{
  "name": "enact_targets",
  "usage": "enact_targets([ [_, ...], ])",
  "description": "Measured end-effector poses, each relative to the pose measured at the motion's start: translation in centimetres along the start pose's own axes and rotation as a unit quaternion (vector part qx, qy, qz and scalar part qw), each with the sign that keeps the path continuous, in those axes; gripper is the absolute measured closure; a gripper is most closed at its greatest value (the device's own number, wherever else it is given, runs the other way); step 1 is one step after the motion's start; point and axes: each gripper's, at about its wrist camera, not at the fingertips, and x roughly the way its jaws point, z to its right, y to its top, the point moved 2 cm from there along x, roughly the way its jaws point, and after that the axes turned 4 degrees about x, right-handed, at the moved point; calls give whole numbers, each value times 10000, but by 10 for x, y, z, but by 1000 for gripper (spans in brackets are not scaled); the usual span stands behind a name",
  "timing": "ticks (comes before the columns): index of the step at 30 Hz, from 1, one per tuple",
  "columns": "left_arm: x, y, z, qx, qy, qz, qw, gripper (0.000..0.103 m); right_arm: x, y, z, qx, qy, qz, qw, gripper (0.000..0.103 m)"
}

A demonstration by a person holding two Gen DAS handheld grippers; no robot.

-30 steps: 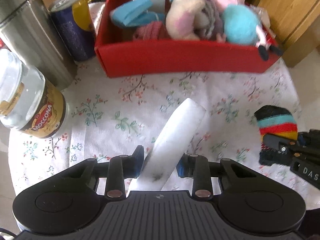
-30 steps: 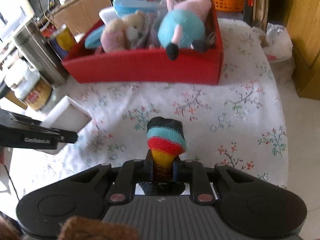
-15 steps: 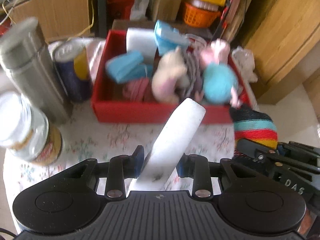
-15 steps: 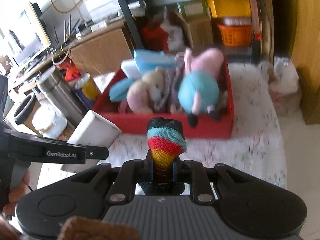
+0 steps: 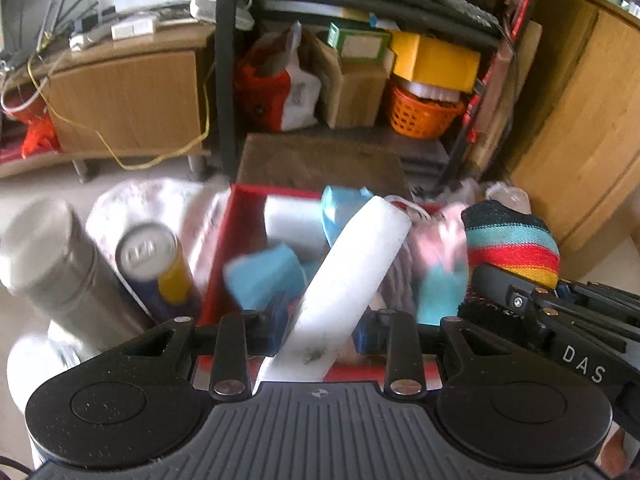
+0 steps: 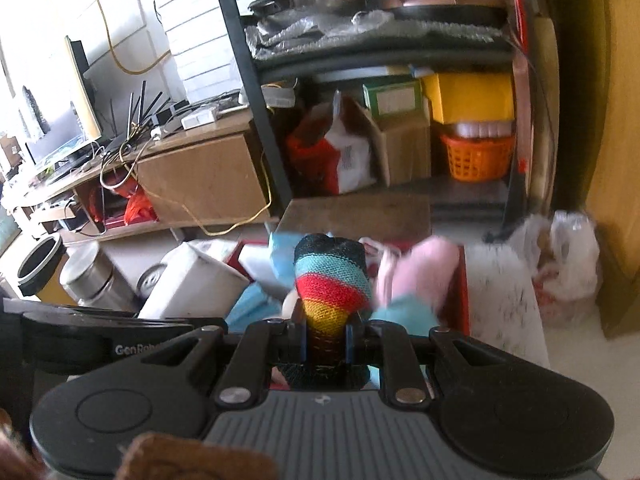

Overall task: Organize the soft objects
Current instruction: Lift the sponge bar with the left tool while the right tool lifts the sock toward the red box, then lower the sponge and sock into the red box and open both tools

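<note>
The left gripper was clamped on a white foam block that rose diagonally through centre frame. The right gripper pinched a striped knitted sock, jaws narrow. Both hung over the red box at mid-frame, already crowded with blue sponges and a pink plush. Those 2 pieces looked like the only ones left to drop in. Blur smeared the box's contents, and the can and steel flask at lower left.
</note>
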Motion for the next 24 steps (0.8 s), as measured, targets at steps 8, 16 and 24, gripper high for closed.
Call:
enact_targets([
  [8,25,24,-5,4,436,162,9989,70,39,16,6,-97,-199,-37,9997,103],
  [16,41,25,-18,-69,661,171,9976,35,58,12,4,-185,-435,8,9989,75],
  [24,24,23,-14,21,696,322,9970,25,37,16,10,90,-363,248,9990,73],
])
